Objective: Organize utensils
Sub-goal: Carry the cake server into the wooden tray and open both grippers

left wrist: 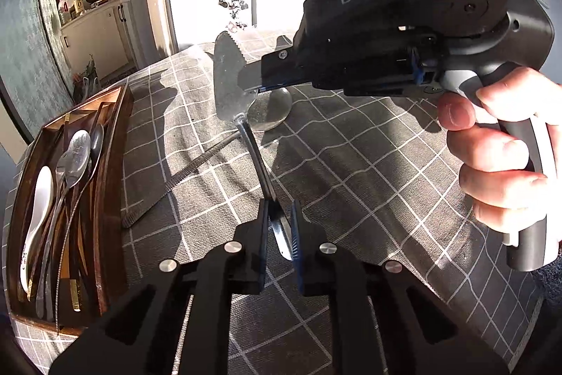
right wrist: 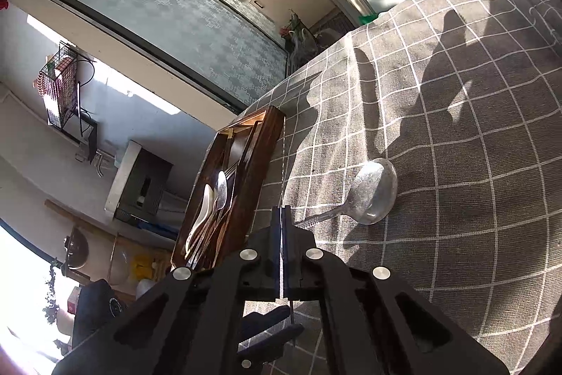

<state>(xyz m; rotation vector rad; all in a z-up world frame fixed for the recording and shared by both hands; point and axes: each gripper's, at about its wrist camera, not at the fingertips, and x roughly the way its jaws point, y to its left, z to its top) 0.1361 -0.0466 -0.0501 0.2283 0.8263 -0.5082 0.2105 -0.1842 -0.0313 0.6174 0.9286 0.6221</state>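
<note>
A flat metal server (left wrist: 224,72) with a serrated edge is held up over the table by both grippers. My left gripper (left wrist: 280,229) is shut on its thin shiny handle (left wrist: 258,160). My right gripper (left wrist: 251,80), gripped by a person's hand (left wrist: 502,171), reaches in from the right and is shut on the blade. In the right wrist view the right gripper (right wrist: 282,217) is shut, with the blade showing edge-on as a thin line (right wrist: 282,164) between its pads. A metal ladle (left wrist: 270,109) (right wrist: 376,192) lies on the cloth below.
A dark wooden tray (left wrist: 116,164) (right wrist: 270,143) sits at the table's left edge, holding a white ceramic spoon (left wrist: 38,199), metal spoons (left wrist: 75,157) and several other utensils. A grey checked tablecloth (left wrist: 351,164) covers the table. Kitchen cabinets and a fridge stand beyond.
</note>
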